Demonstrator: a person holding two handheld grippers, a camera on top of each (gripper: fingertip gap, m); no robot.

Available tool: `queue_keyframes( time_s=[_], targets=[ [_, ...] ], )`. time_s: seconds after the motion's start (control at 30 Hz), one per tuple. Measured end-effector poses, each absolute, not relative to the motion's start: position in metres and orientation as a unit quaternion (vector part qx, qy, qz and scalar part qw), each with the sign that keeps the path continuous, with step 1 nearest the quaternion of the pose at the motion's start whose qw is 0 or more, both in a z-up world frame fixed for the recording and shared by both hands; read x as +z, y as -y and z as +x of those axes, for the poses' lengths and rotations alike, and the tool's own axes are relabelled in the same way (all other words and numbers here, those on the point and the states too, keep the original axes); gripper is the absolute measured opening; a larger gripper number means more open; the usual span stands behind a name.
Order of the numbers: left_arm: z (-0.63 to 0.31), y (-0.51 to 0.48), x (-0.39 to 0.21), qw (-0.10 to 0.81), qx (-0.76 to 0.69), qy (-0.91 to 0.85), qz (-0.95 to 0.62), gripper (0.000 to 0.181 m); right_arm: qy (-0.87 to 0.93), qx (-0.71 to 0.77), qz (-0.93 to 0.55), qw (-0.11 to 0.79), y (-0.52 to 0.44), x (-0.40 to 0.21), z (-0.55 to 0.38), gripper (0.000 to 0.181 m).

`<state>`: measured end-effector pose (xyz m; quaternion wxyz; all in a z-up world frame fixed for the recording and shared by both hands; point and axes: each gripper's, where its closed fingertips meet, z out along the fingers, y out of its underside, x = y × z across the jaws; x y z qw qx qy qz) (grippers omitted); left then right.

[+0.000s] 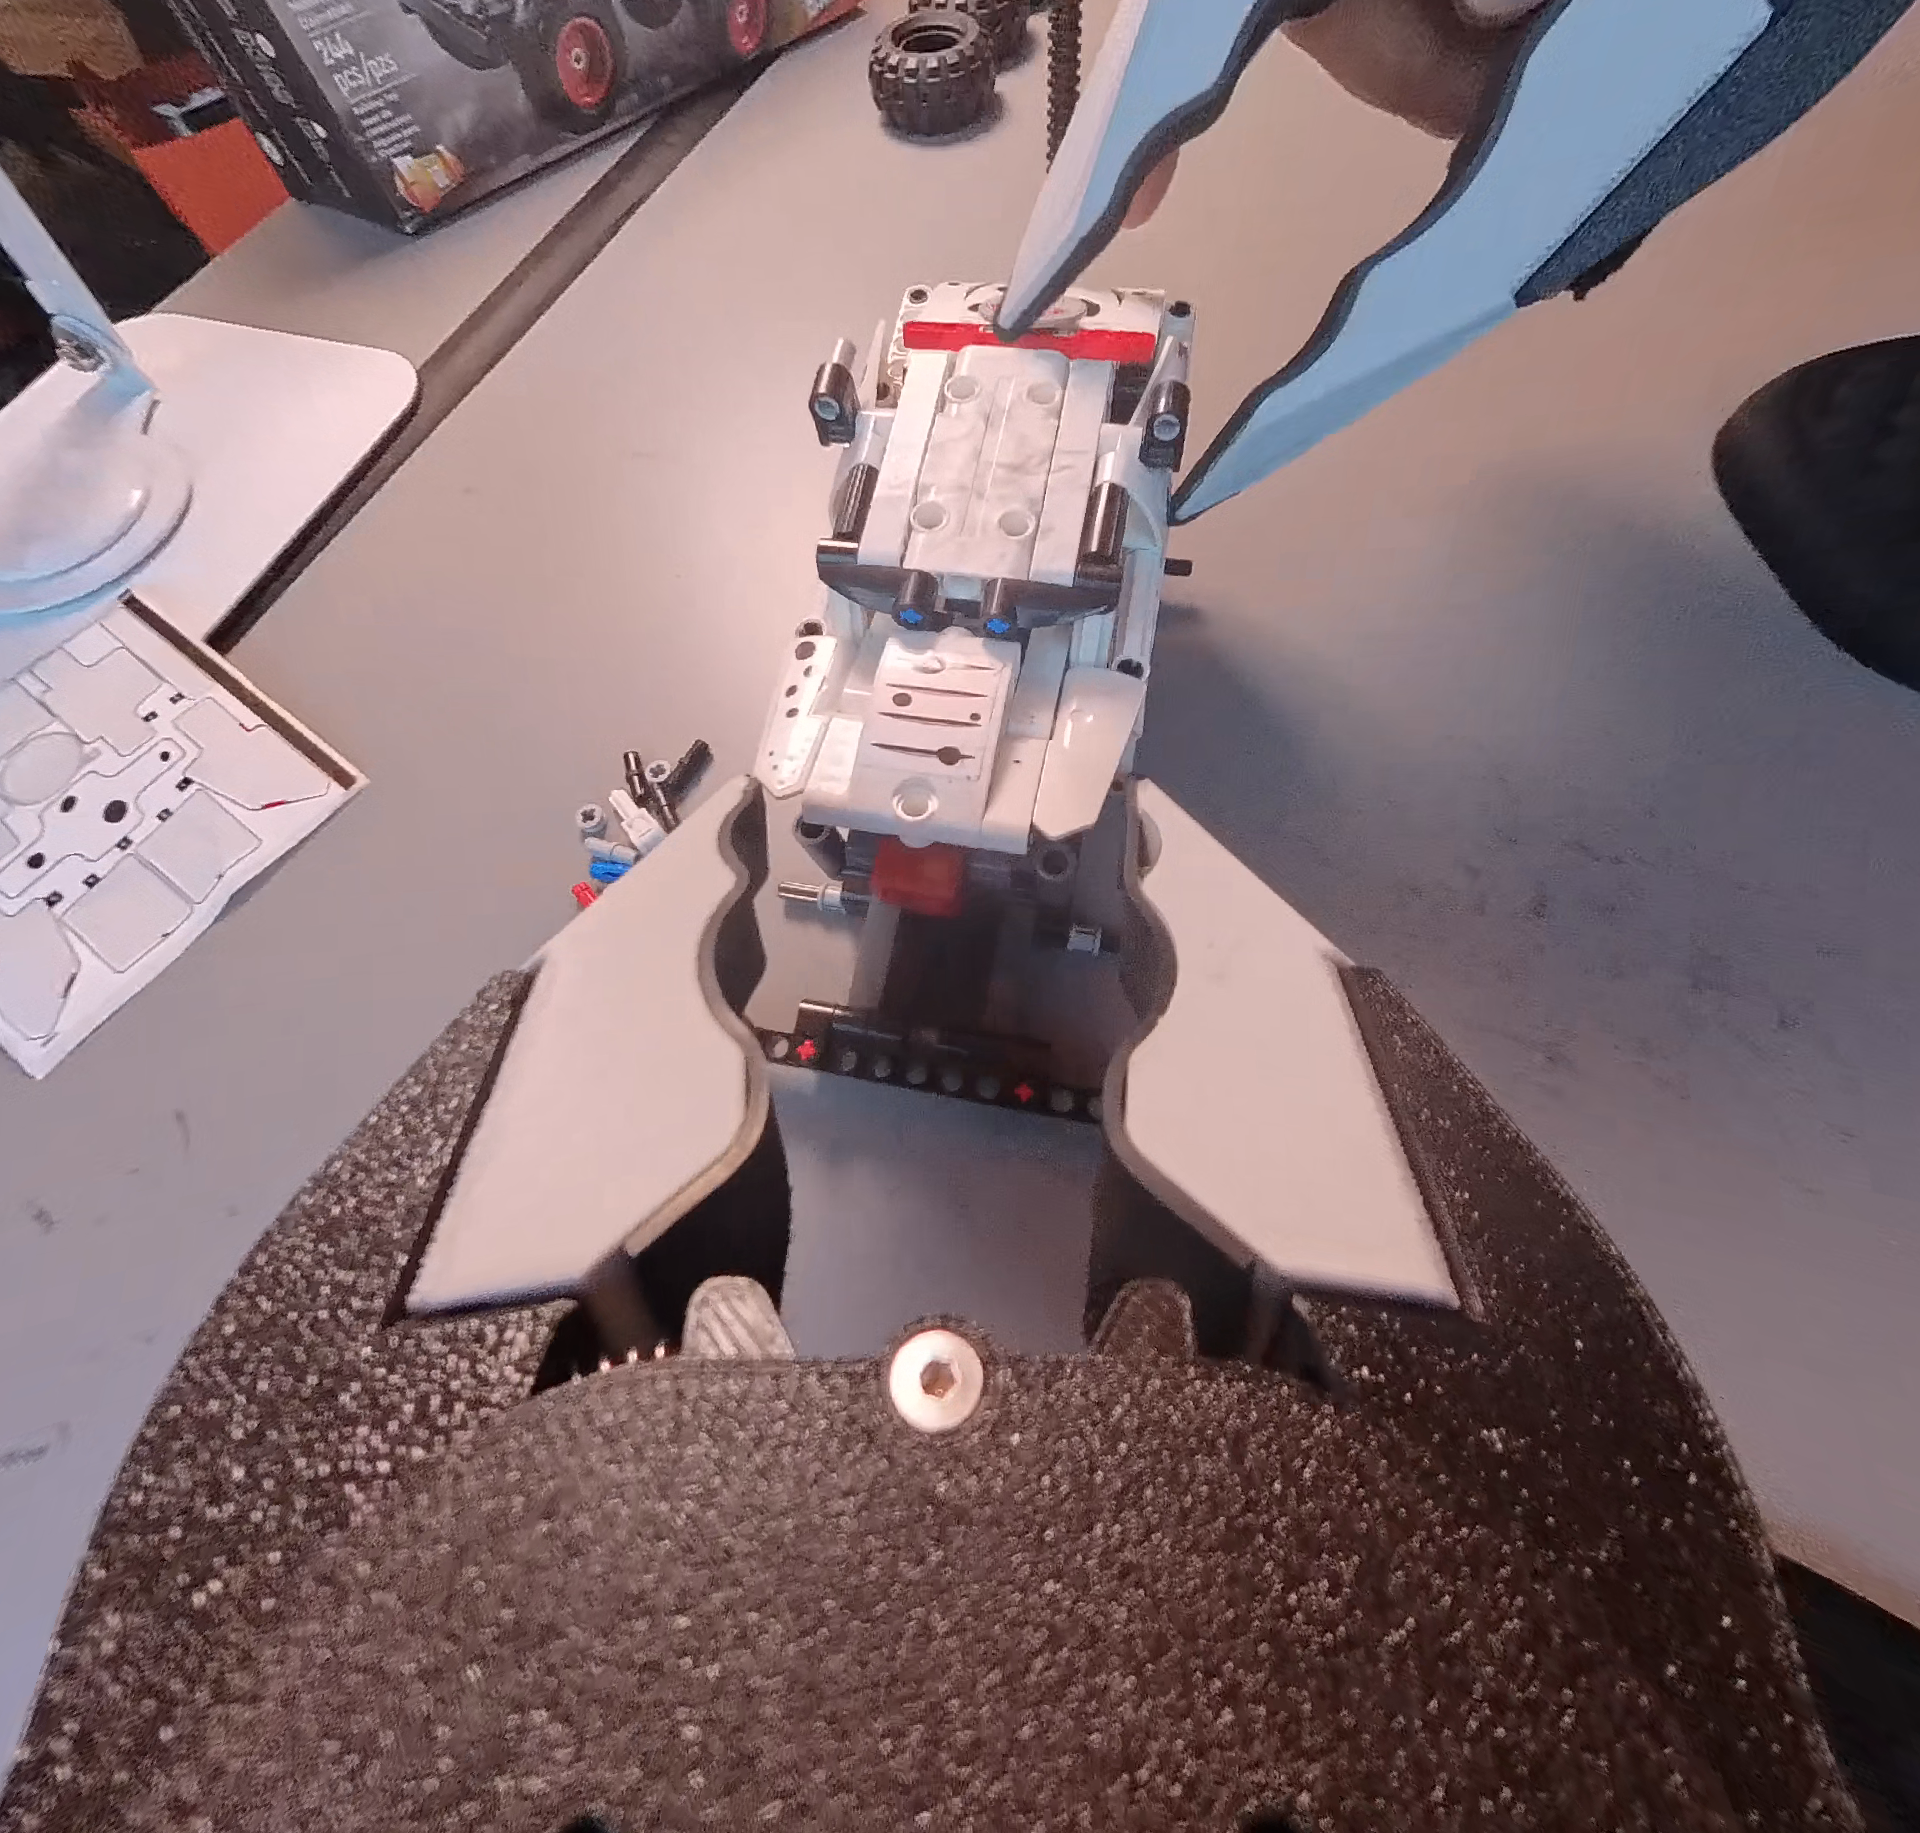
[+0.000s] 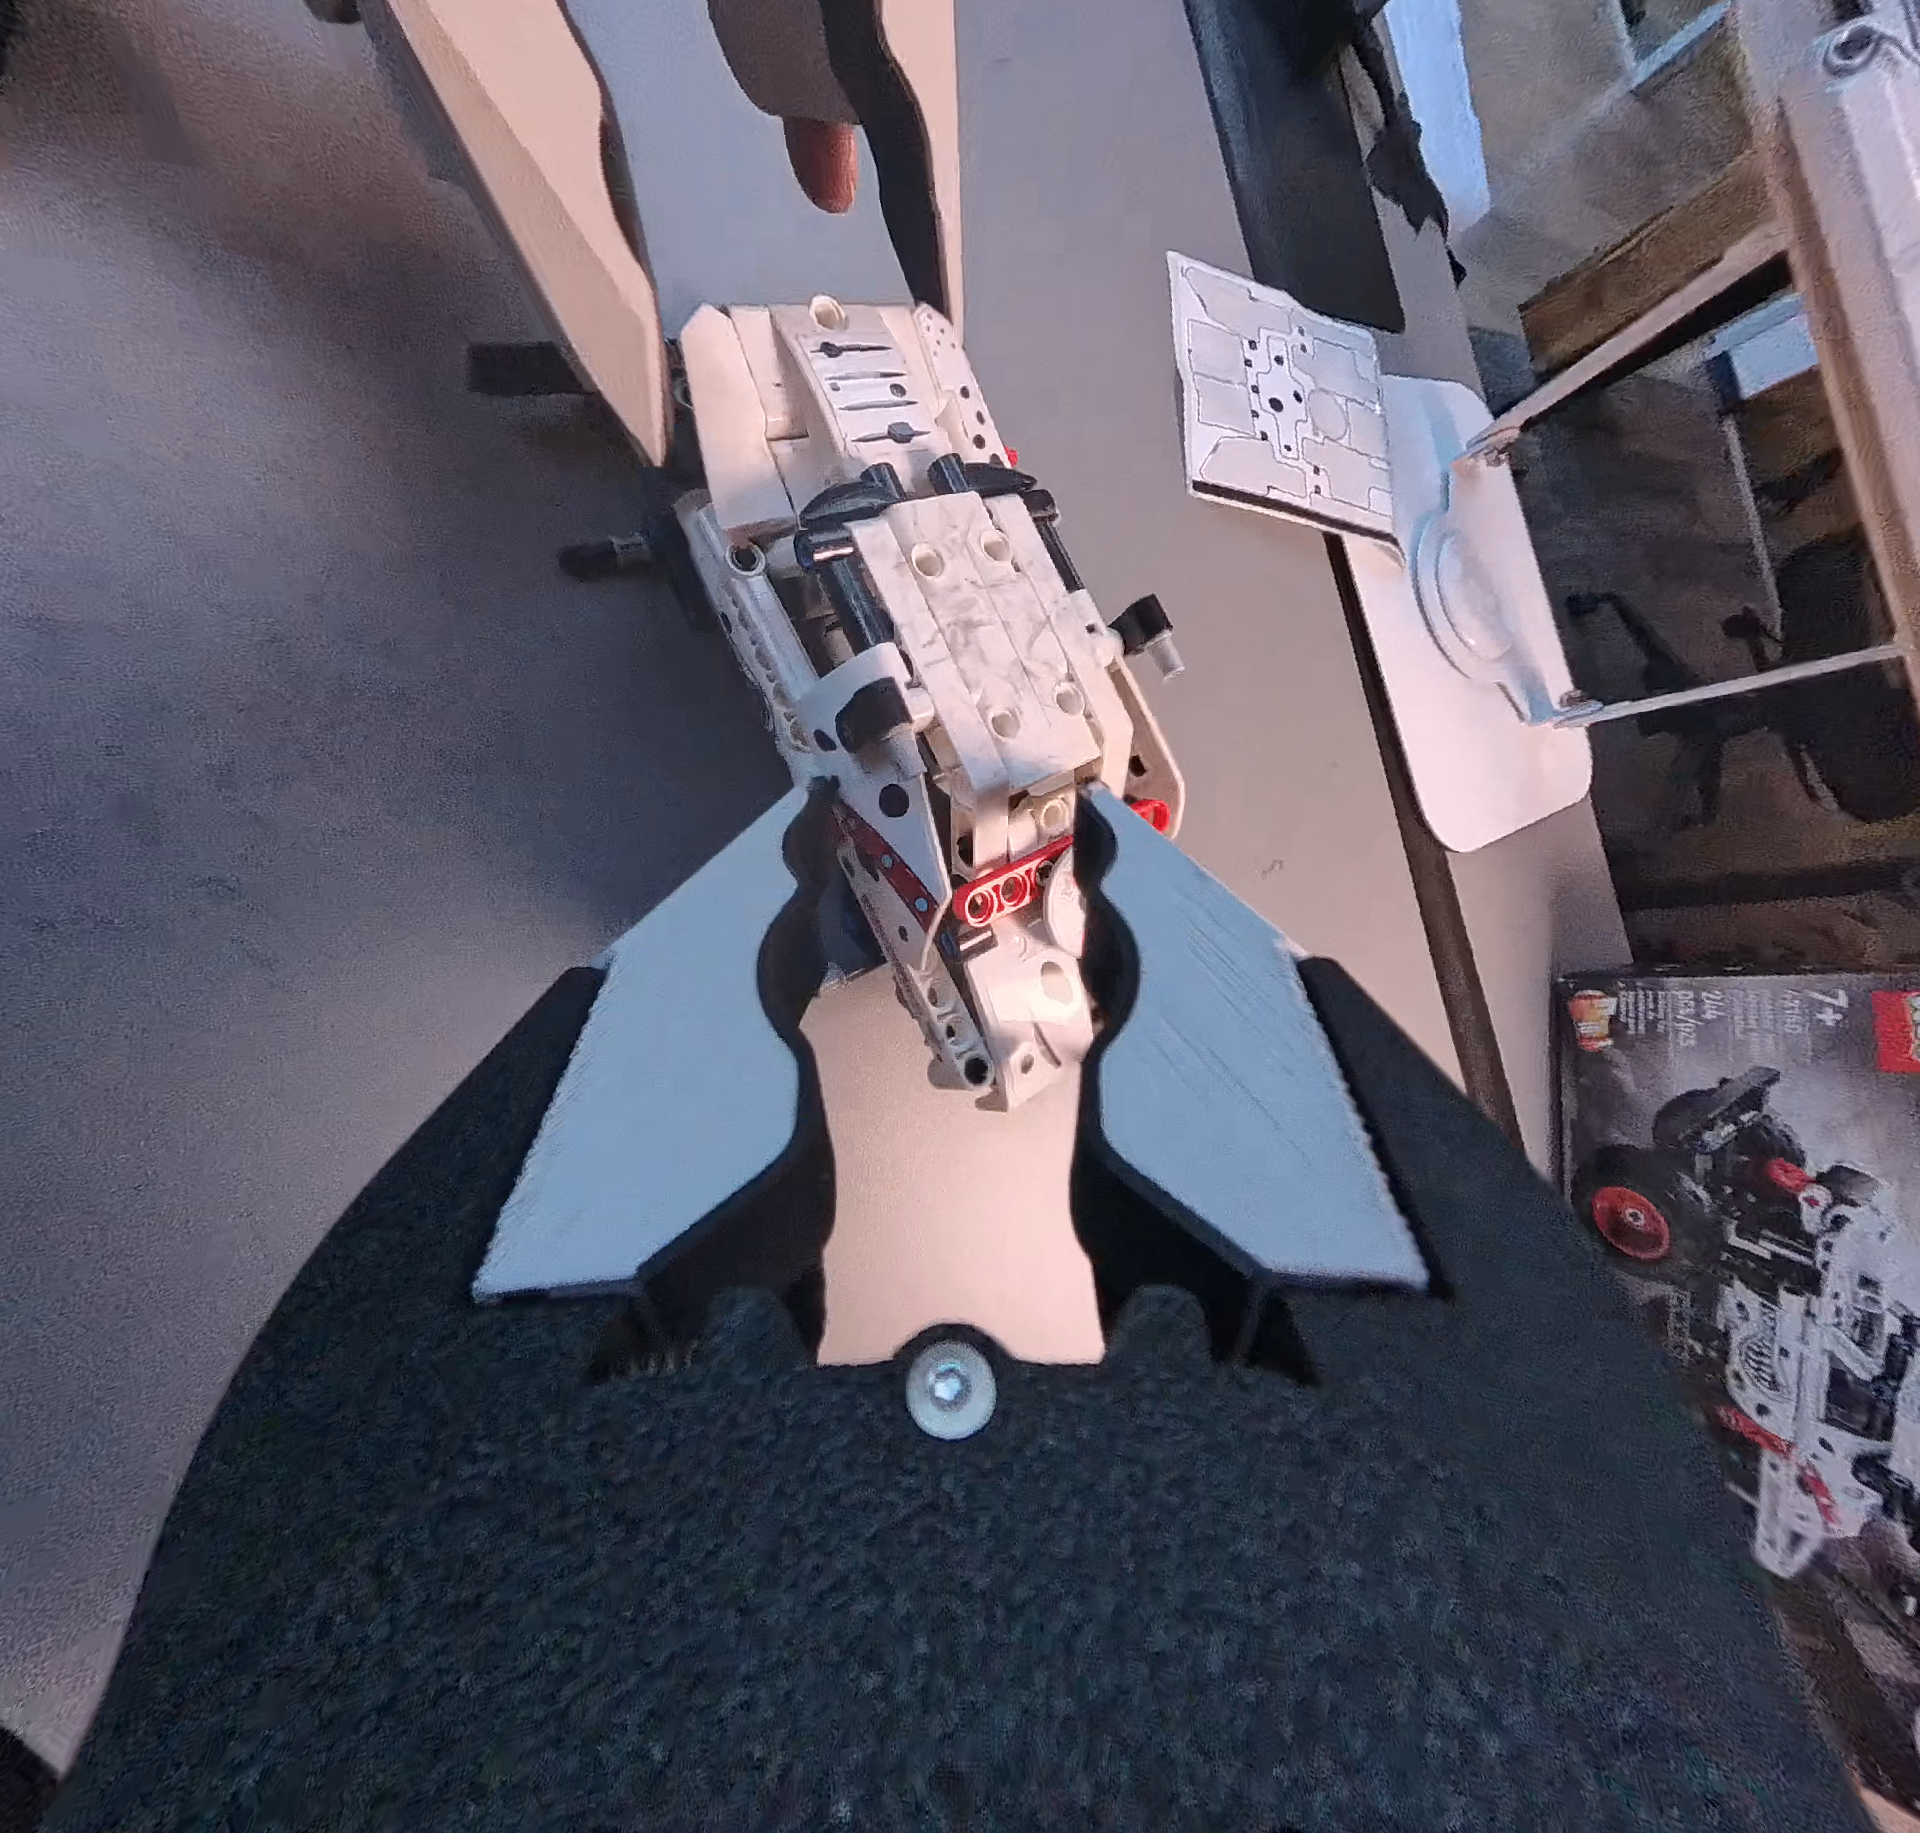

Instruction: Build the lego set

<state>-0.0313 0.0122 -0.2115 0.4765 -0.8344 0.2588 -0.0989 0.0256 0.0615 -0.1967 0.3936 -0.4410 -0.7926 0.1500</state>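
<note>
A white, wheel-less lego truck with black pins and a red beam at its rear stands on the grey table. My left gripper has its fingers closed against both sides of the truck's front end, above a black holed beam. It also shows in the right wrist view, hugging the hood. My right gripper is open around the truck's rear. Seen from the left wrist view, one tip rests on the rear top by the red beam and the other is beside the truck's side.
Three black tyres and a toothed black strip lie at the back. The set's box stands back left. A sticker sheet and a white stand base are on the left. Loose pins lie by the left finger. Spacing between my two grippers at the tips: around 9 cm.
</note>
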Motion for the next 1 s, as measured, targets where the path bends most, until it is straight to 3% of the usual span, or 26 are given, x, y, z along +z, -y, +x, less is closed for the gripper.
queue_keyframes(
  time_s=[0.1, 0.3, 0.43, 0.57, 0.73, 1.0],
  targets=[
    [-0.020, -0.004, -0.212, 0.479, -0.061, -0.275, -0.831, 0.056, 0.812, 0.170, -0.416, 0.373, -0.065, -0.200, 0.035, 0.034],
    [0.046, 0.029, -0.209, 0.483, -0.091, -0.357, -0.794, 0.041, 0.828, 0.154, -0.399, 0.362, -0.093, -0.200, 0.070, 0.032],
    [0.024, 0.017, -0.211, 0.486, -0.064, -0.330, -0.807, 0.036, 0.771, 0.207, -0.453, 0.397, -0.079, -0.185, 0.088, 0.037],
    [0.017, 0.002, -0.221, 0.478, -0.062, -0.340, -0.807, 0.036, 0.717, 0.242, -0.471, 0.453, -0.033, -0.177, 0.097, 0.035],
    [0.025, -0.004, -0.237, 0.442, -0.106, -0.367, -0.812, 0.040, 0.693, 0.146, -0.452, 0.542, -0.011, -0.184, 0.087, 0.028],
    [0.044, -0.010, -0.242, 0.418, -0.144, -0.305, -0.844, 0.052, 0.780, 0.021, -0.349, 0.520, -0.021, -0.201, 0.073, 0.019]
  ],
)
